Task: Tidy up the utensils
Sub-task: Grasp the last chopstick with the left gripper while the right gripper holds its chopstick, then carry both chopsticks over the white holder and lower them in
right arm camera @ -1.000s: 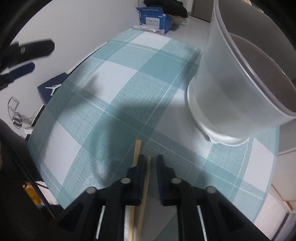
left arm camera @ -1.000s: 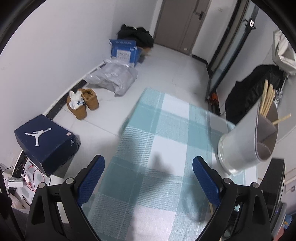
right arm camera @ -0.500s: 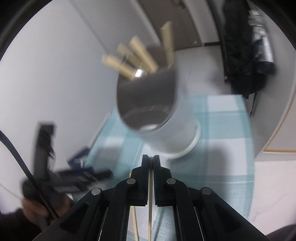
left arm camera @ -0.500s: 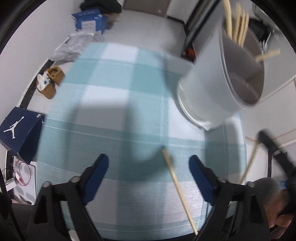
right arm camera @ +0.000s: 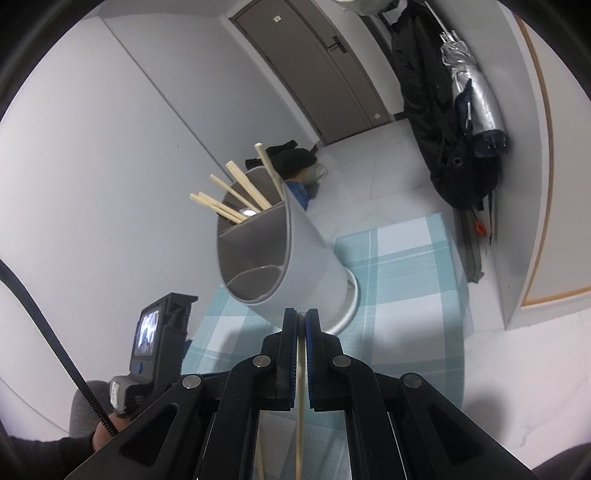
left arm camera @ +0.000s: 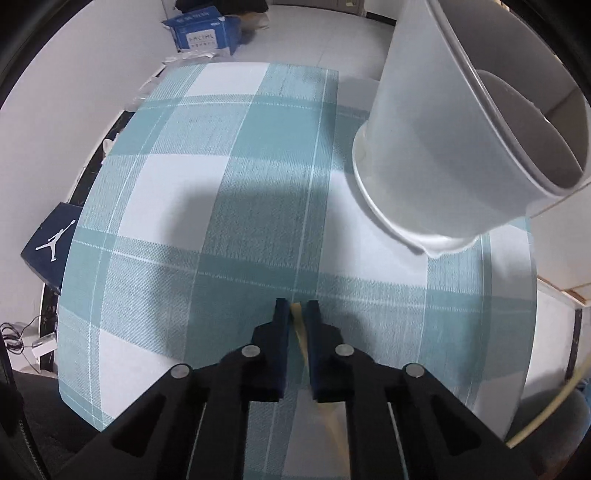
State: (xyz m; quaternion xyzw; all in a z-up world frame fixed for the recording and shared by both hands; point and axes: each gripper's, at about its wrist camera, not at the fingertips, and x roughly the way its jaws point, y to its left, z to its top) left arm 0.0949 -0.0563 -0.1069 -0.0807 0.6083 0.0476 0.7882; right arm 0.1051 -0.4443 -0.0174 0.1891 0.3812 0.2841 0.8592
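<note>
A grey divided utensil holder [left arm camera: 443,140] stands on the teal checked tablecloth [left arm camera: 221,184]; in the right wrist view the holder [right arm camera: 280,254] has several wooden chopsticks [right arm camera: 240,195] standing in its far compartment. My left gripper [left arm camera: 297,314] is down at the cloth, its blue fingers [left arm camera: 281,332] closed on a wooden chopstick [left arm camera: 301,339] lying there. My right gripper [right arm camera: 301,325] is shut on another chopstick [right arm camera: 300,406], held up in front of the holder's near rim. The left gripper's body [right arm camera: 155,339] shows in the right wrist view.
On the floor lie a dark shoe box [left arm camera: 48,243] left of the table and a blue carton [left arm camera: 203,33] beyond it. A dark jacket [right arm camera: 439,110] hangs by the door [right arm camera: 317,70]. The table's right edge meets a white wall.
My left gripper dropped to the cloth and closed from wide open around the lying chopstick. My right gripper lifted its chopstick off the cloth up to the holder.
</note>
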